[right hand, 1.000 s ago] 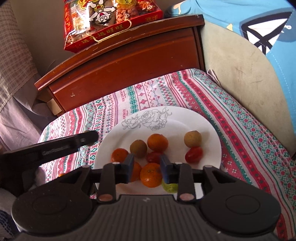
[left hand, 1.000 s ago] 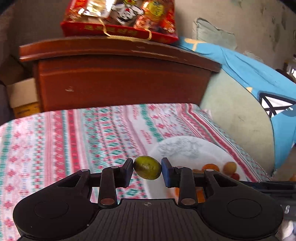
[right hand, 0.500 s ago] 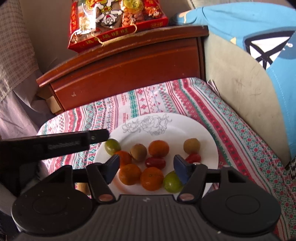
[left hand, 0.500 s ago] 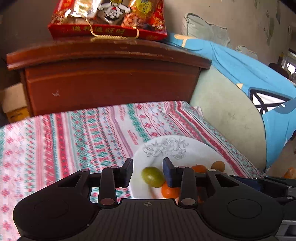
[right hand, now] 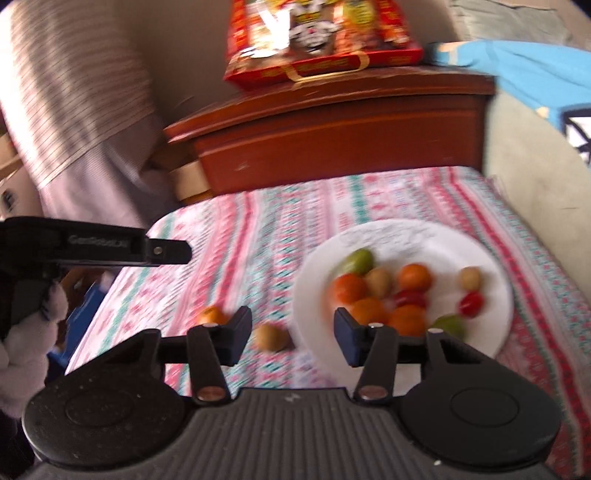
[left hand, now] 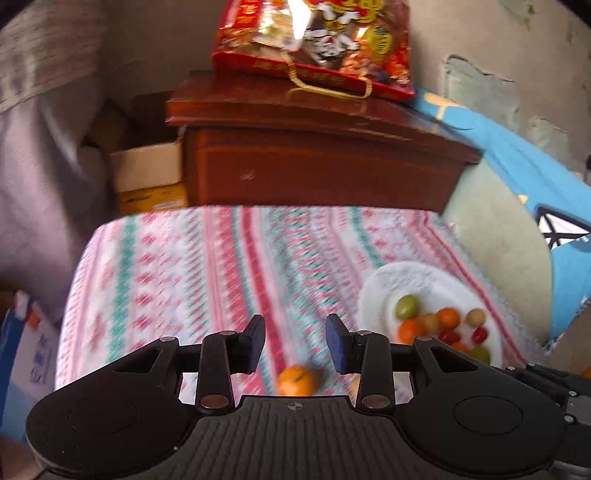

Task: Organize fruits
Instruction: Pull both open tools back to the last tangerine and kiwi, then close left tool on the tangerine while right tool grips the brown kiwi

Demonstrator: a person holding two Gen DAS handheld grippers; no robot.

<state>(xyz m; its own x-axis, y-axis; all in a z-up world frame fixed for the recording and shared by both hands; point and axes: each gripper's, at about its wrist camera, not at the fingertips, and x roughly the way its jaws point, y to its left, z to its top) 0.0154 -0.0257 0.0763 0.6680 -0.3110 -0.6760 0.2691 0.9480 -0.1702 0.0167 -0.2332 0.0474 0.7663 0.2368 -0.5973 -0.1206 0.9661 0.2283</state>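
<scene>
Both cameras ride behind their fingers, tilted down across the patterned cloth (left hand: 207, 280) toward the wooden cabinet (left hand: 317, 162). The left view sits further left; both share the white plate (right hand: 491, 258) and red package (right hand: 321, 33).

Each black hand-held gripper (left hand: 295, 343) is built with blue-padded fingers (right hand: 345, 338), copper-coloured rivets and a ribbed base.
</scene>
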